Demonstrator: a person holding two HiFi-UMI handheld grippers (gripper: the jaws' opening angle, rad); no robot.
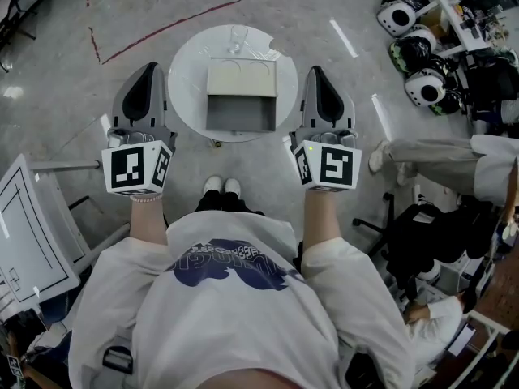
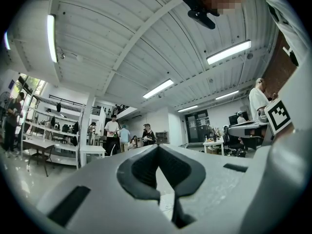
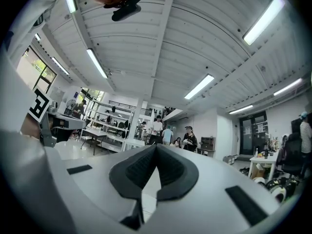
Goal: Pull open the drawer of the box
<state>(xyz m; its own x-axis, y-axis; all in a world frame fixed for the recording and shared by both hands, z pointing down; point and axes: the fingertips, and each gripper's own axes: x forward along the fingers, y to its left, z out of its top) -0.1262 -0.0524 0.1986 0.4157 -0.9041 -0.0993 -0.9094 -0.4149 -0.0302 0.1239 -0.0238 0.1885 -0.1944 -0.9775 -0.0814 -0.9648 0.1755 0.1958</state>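
A small beige box (image 1: 242, 78) stands on a round white table (image 1: 185, 70) in the head view. Its grey drawer (image 1: 240, 113) is pulled out toward me and looks empty. My left gripper (image 1: 151, 68) hangs left of the table, apart from the box, with its jaws shut on nothing. My right gripper (image 1: 315, 72) hangs right of the table, also shut and empty. In the left gripper view the left gripper (image 2: 157, 146) points level across the room, and so does the right gripper (image 3: 156, 145) in its own view. Neither gripper view shows the box.
Black-and-white helmet-like devices (image 1: 413, 51) lie on the floor at the back right. A seated person's legs (image 1: 442, 159) reach in from the right. A white framed board (image 1: 28, 225) leans at my left. Red tape lines (image 1: 170, 27) mark the floor. Several people (image 2: 113, 130) stand far off.
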